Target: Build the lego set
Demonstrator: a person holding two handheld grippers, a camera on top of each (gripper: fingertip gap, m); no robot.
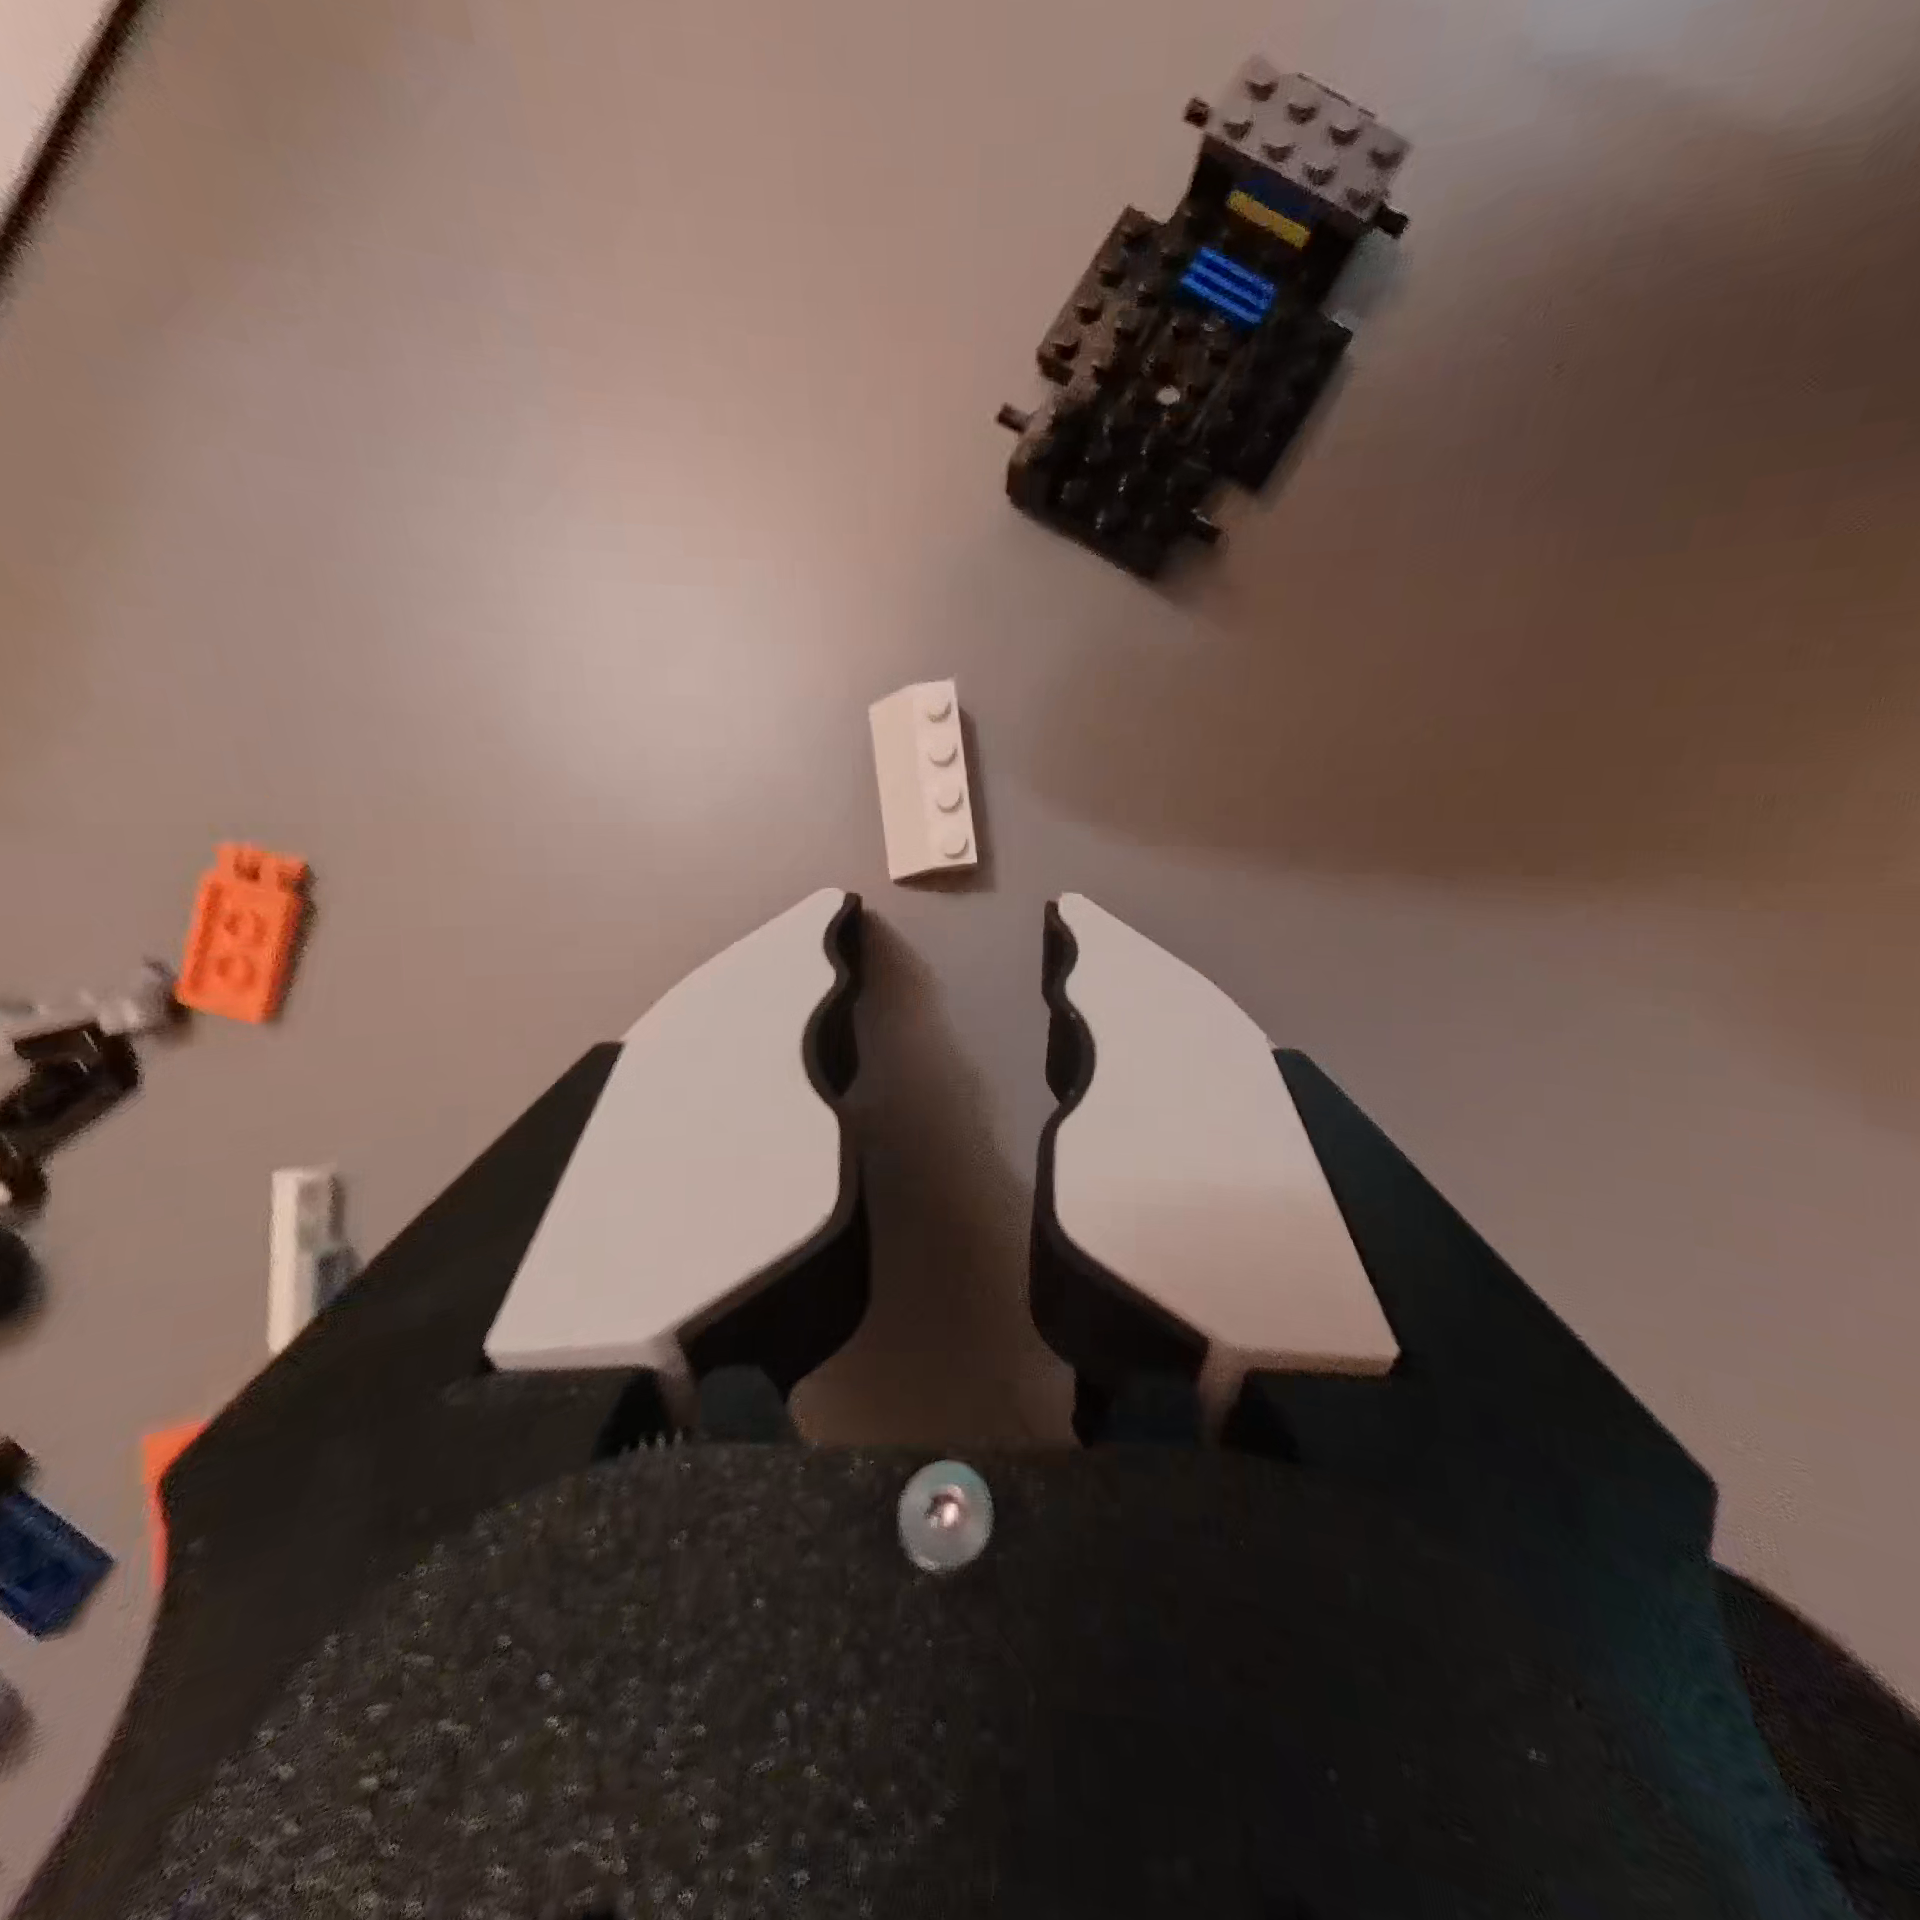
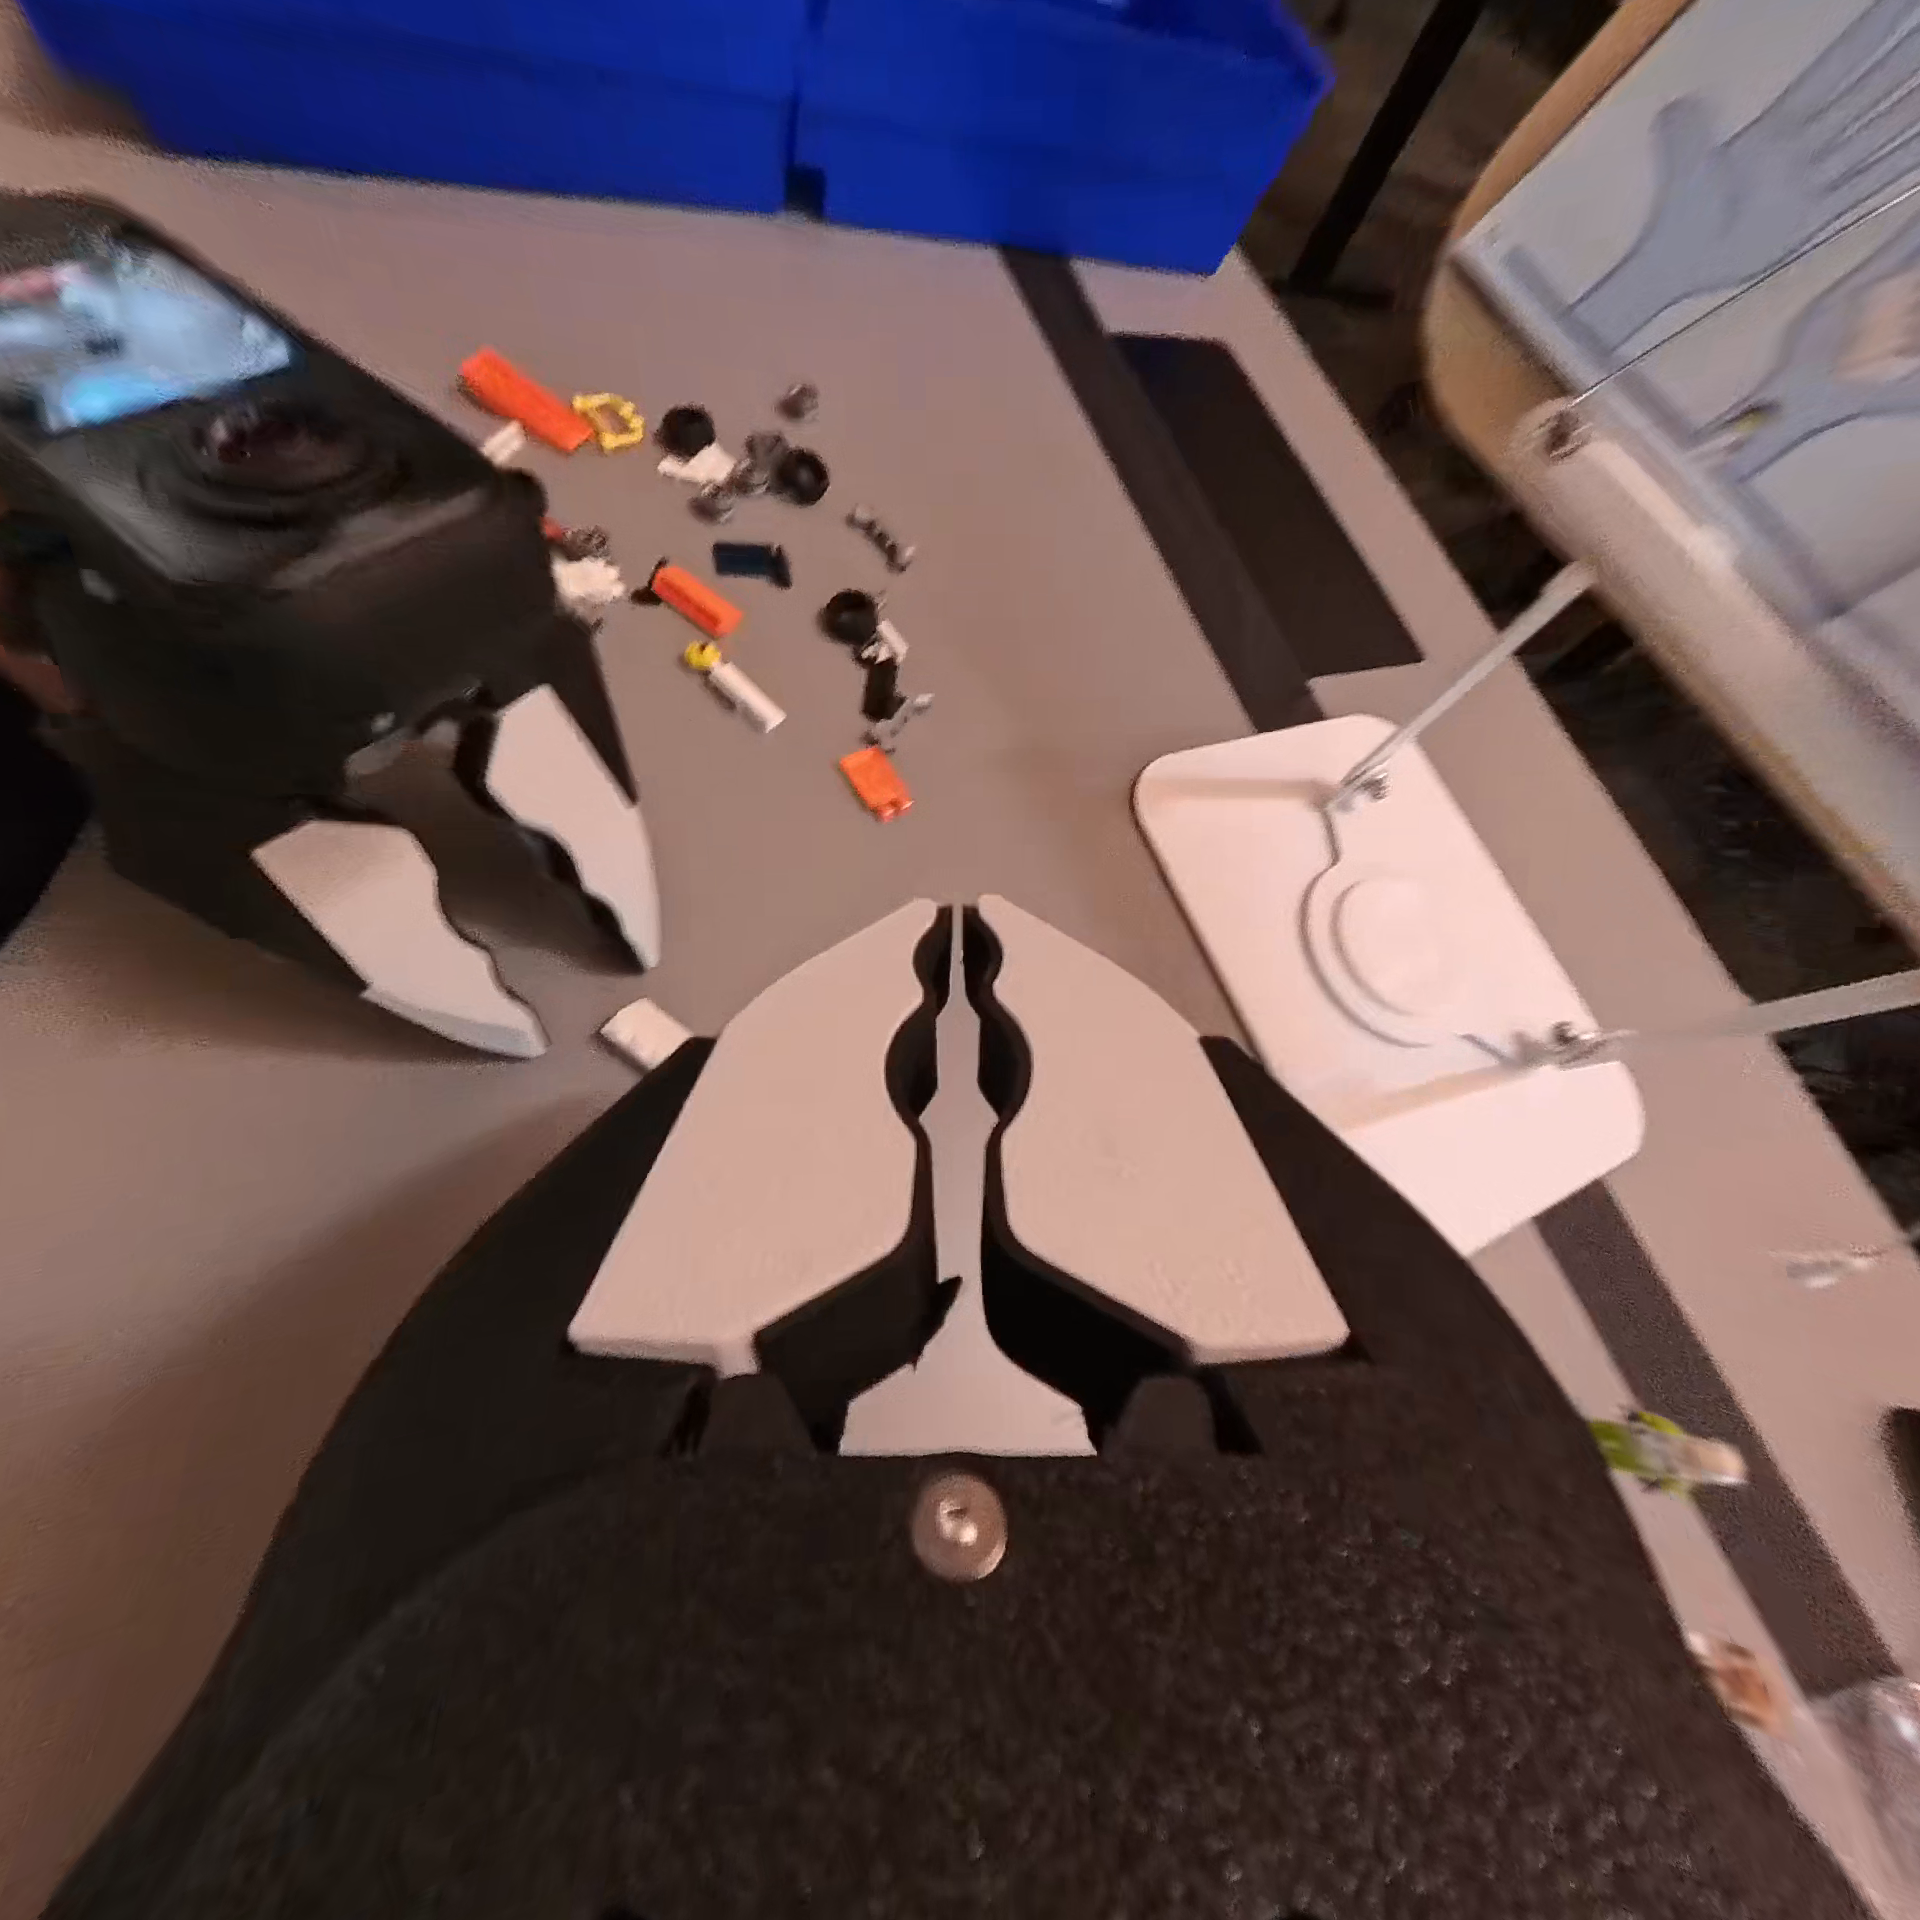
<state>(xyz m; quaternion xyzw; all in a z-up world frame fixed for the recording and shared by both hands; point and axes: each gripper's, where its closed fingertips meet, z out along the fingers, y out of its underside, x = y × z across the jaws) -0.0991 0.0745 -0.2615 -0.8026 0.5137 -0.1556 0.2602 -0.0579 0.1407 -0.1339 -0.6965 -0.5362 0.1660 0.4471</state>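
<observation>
In the left wrist view my left gripper (image 1: pixel 951 909) is open and empty, its tips just short of a white sloped brick (image 1: pixel 928 784) with one row of studs lying on the grey table. A black car chassis (image 1: pixel 1195 343) with a grey studded plate, a blue grille and a yellow tile lies farther off to the right. In the right wrist view my right gripper (image 2: pixel 957 914) is shut and empty above the table. The left gripper (image 2: pixel 592 997) shows at the left, open over the same white brick (image 2: pixel 642 1031).
Loose pieces lie at the left: an orange plate (image 1: pixel 241 930), black parts (image 1: pixel 62 1081), a white brick (image 1: pixel 301 1247), a blue plate (image 1: pixel 42 1564). The right wrist view shows scattered pieces (image 2: pixel 727 561), a white stand base (image 2: pixel 1382 966), blue bins (image 2: pixel 727 94) behind, a table seam (image 2: pixel 1174 488). About 15 centimeters separates my left fingertips from my right. From my left tips it is roughly 11 centimeters to the orange plate (image 1: pixel 241 930); from my right, 20 centimeters. Seen from the right wrist view (image 2: pixel 877 782) as well.
</observation>
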